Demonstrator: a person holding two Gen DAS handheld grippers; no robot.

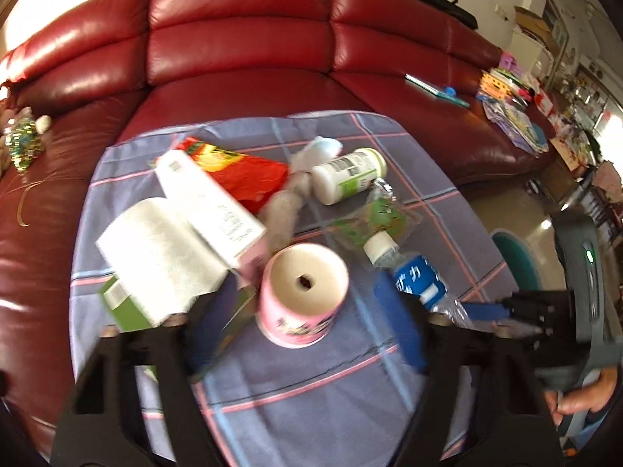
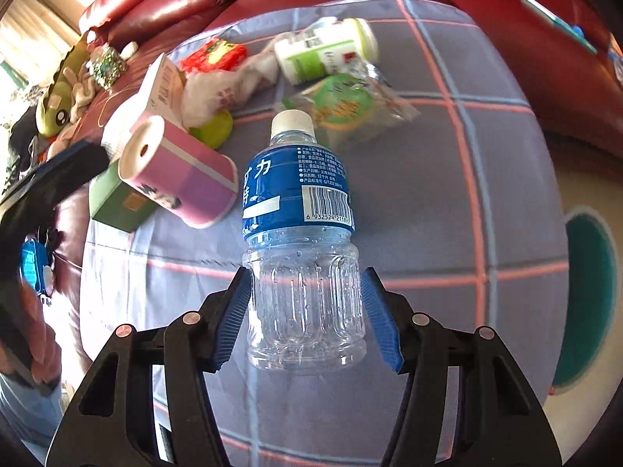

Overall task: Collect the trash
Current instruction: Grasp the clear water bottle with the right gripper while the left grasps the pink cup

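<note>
Trash lies scattered over a grey-blue checked cloth (image 2: 447,202) spread in front of a dark red leather sofa (image 1: 241,39), and one piece of it, a clear plastic bottle with a blue label and white cap (image 2: 300,233), sits between the blue-padded fingers (image 2: 233,319) of the right gripper (image 2: 305,317). Those fingers press against the ribbed lower body on both sides, pinching the bottle with its cap pointing away toward the sofa. The left gripper (image 1: 307,311) hangs over the cloth with its fingers spread wide, nothing between them; just ahead of it stands a pink-wrapped roll of tissue with a small hole in its white end (image 1: 303,292). Beside that roll, on its left, a white paper sheet (image 1: 155,257) and a long white carton (image 1: 210,202) lean over a green box (image 1: 124,303). Farther out lie a red and yellow snack bag (image 1: 241,171), a crumpled whitish wrapper (image 1: 284,206), a white jar with a green label (image 1: 346,175) on its side, and a clear crinkled packet with green printing (image 1: 373,218). A green stuffed toy (image 2: 58,89) rests on the sofa seat, well apart from the cloth.
</note>
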